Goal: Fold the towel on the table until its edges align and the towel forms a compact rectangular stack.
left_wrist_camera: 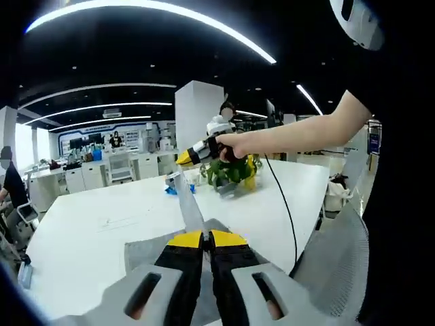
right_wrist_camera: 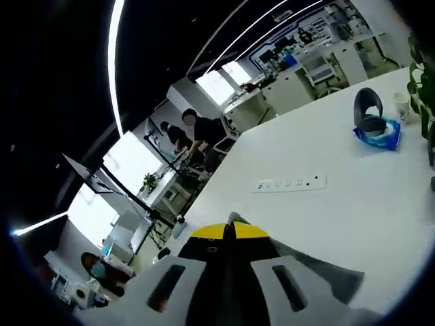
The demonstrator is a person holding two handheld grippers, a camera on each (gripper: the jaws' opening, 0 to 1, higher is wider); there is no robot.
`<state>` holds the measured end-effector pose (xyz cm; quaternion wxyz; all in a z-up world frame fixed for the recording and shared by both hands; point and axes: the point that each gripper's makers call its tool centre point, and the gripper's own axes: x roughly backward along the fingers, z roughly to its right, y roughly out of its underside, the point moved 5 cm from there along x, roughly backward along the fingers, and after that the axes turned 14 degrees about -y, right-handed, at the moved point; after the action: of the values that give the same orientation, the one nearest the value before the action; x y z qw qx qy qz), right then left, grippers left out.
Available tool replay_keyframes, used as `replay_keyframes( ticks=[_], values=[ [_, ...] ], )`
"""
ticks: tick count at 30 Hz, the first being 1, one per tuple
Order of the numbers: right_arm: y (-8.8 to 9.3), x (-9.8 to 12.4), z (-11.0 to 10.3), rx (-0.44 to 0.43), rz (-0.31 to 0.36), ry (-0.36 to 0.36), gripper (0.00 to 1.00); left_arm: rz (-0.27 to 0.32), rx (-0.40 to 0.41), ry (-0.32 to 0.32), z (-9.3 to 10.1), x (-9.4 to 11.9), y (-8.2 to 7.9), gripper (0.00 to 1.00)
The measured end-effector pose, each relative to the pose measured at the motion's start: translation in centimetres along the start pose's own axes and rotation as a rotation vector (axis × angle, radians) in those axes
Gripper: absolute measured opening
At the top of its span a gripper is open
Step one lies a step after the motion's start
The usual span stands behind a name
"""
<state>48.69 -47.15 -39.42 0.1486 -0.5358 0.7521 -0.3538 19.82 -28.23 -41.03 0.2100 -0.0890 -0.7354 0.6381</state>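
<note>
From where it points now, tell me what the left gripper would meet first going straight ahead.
The left gripper is shut on the grey towel, whose raised strip stretches ahead to the right gripper. So likely the towel itself first, then that gripper, though depth is unclear.

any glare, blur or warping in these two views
Left gripper view: ceiling light strips blow out white and bow from fisheye, the towel stays sharp. Right gripper view: rolled, windows overexposed, white table bright, distant people soft.
</note>
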Motion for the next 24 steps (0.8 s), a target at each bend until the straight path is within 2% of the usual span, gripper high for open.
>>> replay_keyframes(
  ticks=[9,11,12,13,15,16,18,21,24],
  values=[
    [1.7,-3.1,0.8,-0.003,-0.068,0.013,0.0,-0.13,-0.013,-0.07,-1.9,0.1,4.0,0.04],
    [2.1,-3.8,1.2,-0.022,-0.07,0.014,0.0,-0.154,0.004,-0.079,-2.5,0.1,4.9,0.04],
    [2.2,-4.1,1.4,-0.026,-0.072,0.016,0.0,-0.169,0.024,-0.083,-3.1,0.1,5.9,0.04],
    [2.7,-4.5,1.6,-0.026,-0.082,0.022,0.0,-0.173,0.028,-0.084,-3.2,0.0,6.1,0.04],
    [3.4,-5.3,2.0,-0.026,-0.102,0.033,0.0,-0.23,0.047,-0.072,-3.7,0.1,7.3,0.04],
    [4.0,-5.8,2.4,-0.025,-0.121,0.034,0.0,-0.268,0.022,-0.067,-4.2,-0.1,8.5,0.04],
    [5.0,-6.4,3.0,-0.019,-0.15,0.052,0.0,-0.32,-0.014,-0.069,-4.9,-0.3,9.9,0.04],
    [6.3,-7.6,4.0,-0.047,-0.157,0.058,0.0,-0.338,-0.033,-0.07,-5.4,-0.7,10.9,0.04],
    [6.8,-8.3,4.6,-0.123,-0.122,0.06,0.0,-0.361,-0.016,-0.073,-6.0,-0.7,11.9,0.04]
  ],
)
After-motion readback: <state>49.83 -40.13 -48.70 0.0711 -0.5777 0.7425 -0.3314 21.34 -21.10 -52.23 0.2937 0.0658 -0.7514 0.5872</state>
